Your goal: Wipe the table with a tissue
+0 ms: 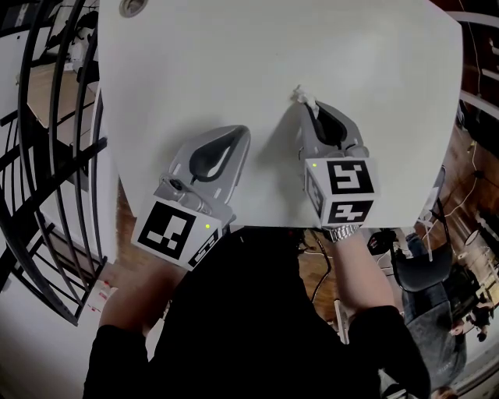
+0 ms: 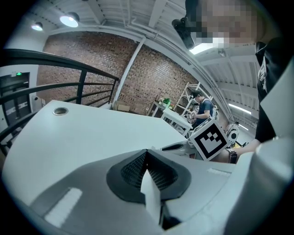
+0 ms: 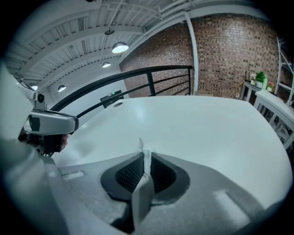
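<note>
A small white tissue (image 1: 302,97) pokes out of the tip of my right gripper (image 1: 306,106), whose jaws are shut on it low over the white table (image 1: 234,54). In the right gripper view the tissue (image 3: 146,157) shows as a thin crumpled strip pinched at the tip of the right gripper (image 3: 144,166). My left gripper (image 1: 243,133) lies to the left, nearer the table's front edge, shut with nothing visible at its tip. In the left gripper view, the left gripper (image 2: 146,154) points across the table, with the right gripper (image 2: 177,147) beyond it.
A round cable hole (image 1: 132,6) sits at the table's far left corner. A black metal railing (image 1: 54,117) runs along the left side. The table's front edge (image 1: 257,226) is just under my hands. Shelves and a person (image 2: 200,108) stand far off.
</note>
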The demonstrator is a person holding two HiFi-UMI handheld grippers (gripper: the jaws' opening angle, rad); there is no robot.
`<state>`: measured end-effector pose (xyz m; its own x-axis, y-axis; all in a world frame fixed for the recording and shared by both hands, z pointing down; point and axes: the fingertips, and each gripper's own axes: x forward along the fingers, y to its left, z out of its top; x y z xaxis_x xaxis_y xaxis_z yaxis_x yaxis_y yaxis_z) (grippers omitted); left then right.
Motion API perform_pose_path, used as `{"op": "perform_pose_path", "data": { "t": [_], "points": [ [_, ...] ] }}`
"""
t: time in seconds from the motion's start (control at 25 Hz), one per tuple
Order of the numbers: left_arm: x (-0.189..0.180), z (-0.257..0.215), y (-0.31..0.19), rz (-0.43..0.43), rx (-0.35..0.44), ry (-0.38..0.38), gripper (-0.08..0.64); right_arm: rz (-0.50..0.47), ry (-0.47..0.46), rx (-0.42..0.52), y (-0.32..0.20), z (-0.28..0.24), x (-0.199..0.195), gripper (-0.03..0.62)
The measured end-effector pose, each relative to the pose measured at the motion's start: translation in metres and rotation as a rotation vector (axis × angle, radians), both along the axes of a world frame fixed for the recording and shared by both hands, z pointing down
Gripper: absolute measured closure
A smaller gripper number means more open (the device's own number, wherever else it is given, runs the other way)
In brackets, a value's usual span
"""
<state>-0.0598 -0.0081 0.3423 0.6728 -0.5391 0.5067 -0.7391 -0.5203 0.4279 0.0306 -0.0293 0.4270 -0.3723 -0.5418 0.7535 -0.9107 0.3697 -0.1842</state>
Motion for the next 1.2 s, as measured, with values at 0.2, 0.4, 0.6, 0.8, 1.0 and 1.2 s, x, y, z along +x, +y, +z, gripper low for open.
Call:
{"op": "perform_pose_path", "data": {
  "t": [0.2,0.4,0.6,0.8,1.0,1.2],
  "points": [
    [-0.001,-0.002,0.002,-0.004,0.005,0.001,0.545,-0.009,-0.007,-0.01,0.004,0.0,-0.005,0.569],
    [-0.003,-0.001,0.005,-0.007,0.008,-0.001,0.545,-0.017,-0.022,-0.021,0.008,0.003,-0.01,0.569],
    [-0.01,-0.005,0.009,-0.011,0.015,0.001,0.545,-0.023,-0.034,-0.03,0.013,0.002,-0.019,0.571],
    [-0.017,-0.019,0.015,-0.016,0.031,0.002,0.545,-0.033,-0.049,-0.034,0.017,-0.009,-0.027,0.571],
    [-0.02,-0.023,0.018,-0.02,0.042,0.001,0.545,-0.042,-0.063,-0.034,0.022,-0.011,-0.031,0.571],
    [-0.027,-0.032,0.029,-0.022,0.064,0.001,0.545,-0.043,-0.073,-0.011,0.034,-0.024,-0.039,0.571]
  ]
}}
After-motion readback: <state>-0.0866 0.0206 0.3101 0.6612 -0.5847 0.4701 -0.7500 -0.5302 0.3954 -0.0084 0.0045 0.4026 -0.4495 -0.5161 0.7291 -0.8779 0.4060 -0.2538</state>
